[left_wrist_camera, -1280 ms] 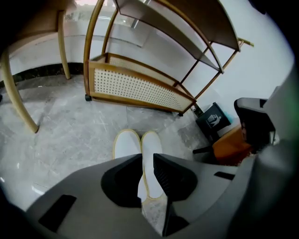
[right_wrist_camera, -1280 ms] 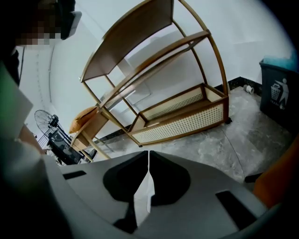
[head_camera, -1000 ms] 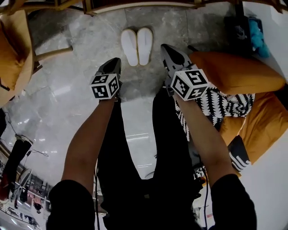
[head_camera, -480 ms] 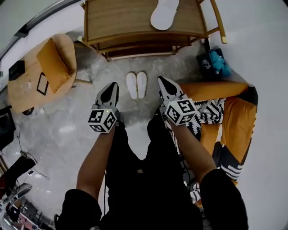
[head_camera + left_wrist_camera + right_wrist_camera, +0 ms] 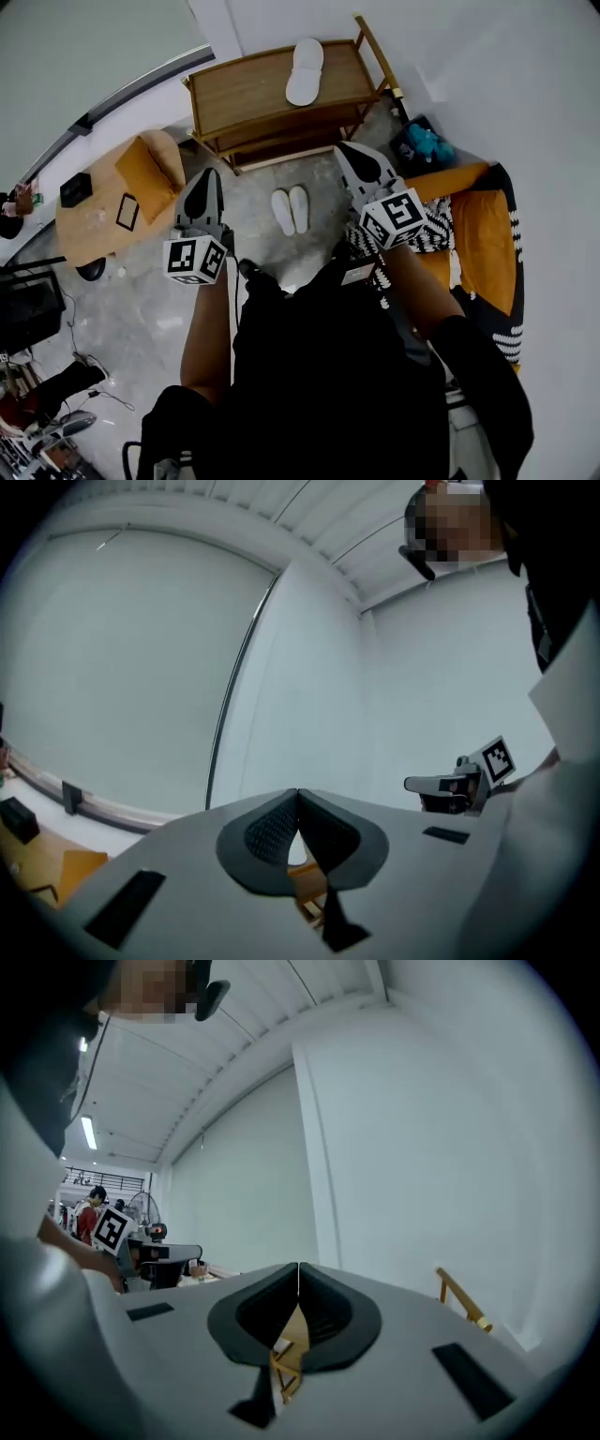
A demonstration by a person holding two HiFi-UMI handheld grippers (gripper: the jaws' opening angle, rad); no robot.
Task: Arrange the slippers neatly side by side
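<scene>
Round table (image 5: 70,234): one, far left, light wood. I count two dark things on it, a black block (image 5: 75,188) and a framed rectangle (image 5: 127,211).
Orange seat (image 5: 148,164): one, just beside the table.
Left gripper (image 5: 209,174): one, held clear of the floor. In the left gripper view I read its jaws as pressed together with nothing between them.
Slippers (image 5: 291,211): two, white, on the grey floor between my two grippers in the head view. They lie side by side, touching along their length, and neither gripper touches them.
Wooden shelf (image 5: 244,94): one, beyond the slippers, against the white wall. One more white slipper-shaped thing (image 5: 305,72) lies on its top board.
Right gripper (image 5: 344,149): one, jaws closed tight and empty.
Teal toy (image 5: 427,142): one, right of the shelf.
Orange cushions (image 5: 483,239): two, far right, beside black-and-white patterned cloth (image 5: 439,225).
</scene>
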